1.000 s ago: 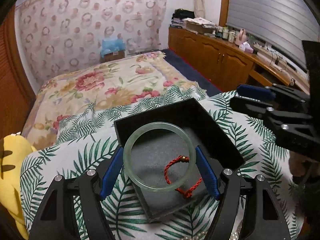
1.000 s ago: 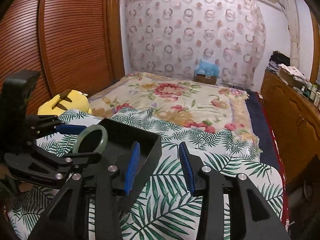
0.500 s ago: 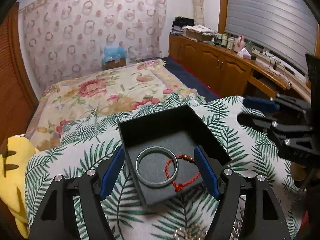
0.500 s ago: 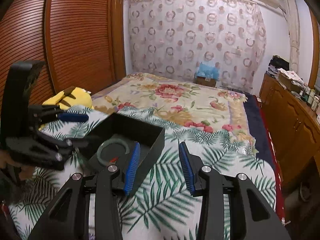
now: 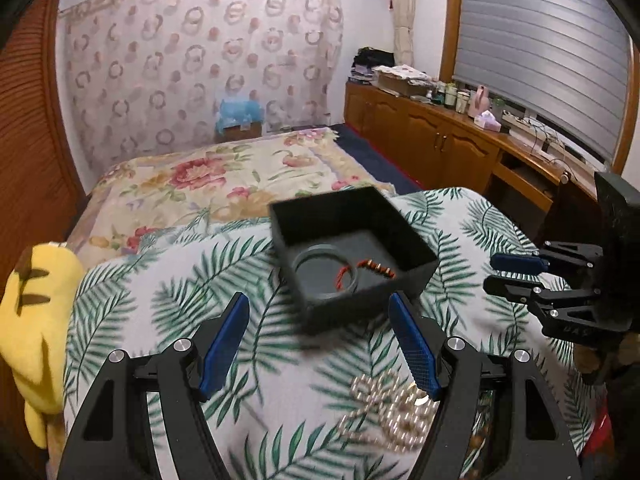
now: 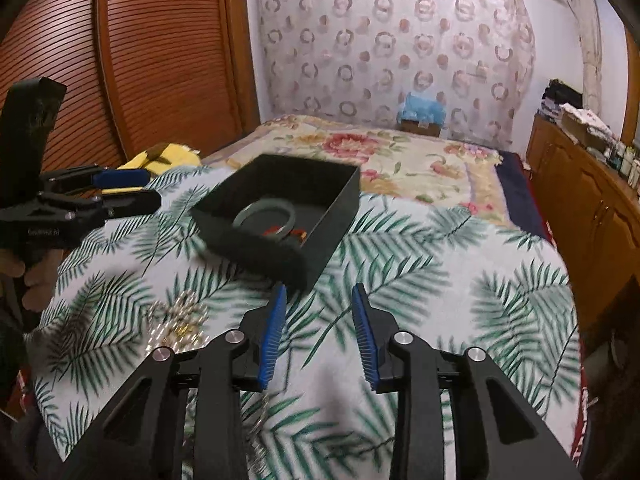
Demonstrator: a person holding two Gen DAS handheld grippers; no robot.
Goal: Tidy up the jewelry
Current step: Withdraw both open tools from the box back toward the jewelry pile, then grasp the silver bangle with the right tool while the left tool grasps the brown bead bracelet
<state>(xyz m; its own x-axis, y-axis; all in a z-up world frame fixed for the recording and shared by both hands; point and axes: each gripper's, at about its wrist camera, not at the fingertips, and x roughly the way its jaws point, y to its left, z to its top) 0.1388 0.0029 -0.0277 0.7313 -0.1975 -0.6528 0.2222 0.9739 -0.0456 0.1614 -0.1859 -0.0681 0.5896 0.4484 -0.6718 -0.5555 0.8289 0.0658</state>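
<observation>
A black open box stands on the leaf-print cloth; it also shows in the right wrist view. In it lie a pale green bangle and a red cord bracelet. A pearl necklace lies heaped on the cloth in front of the box, also in the right wrist view. My left gripper is open and empty, pulled back from the box above the pearls. My right gripper is open and empty, to the right of the pearls, near the box's front corner.
A yellow plush toy lies at the left edge of the cloth. A floral bedspread stretches behind. Wooden cabinets run along the right wall and a slatted wooden wardrobe along the left.
My left gripper let the green bangle go into the box, then drew back and up, bringing the pearl necklace into view. My right gripper also pulled back from the box.
</observation>
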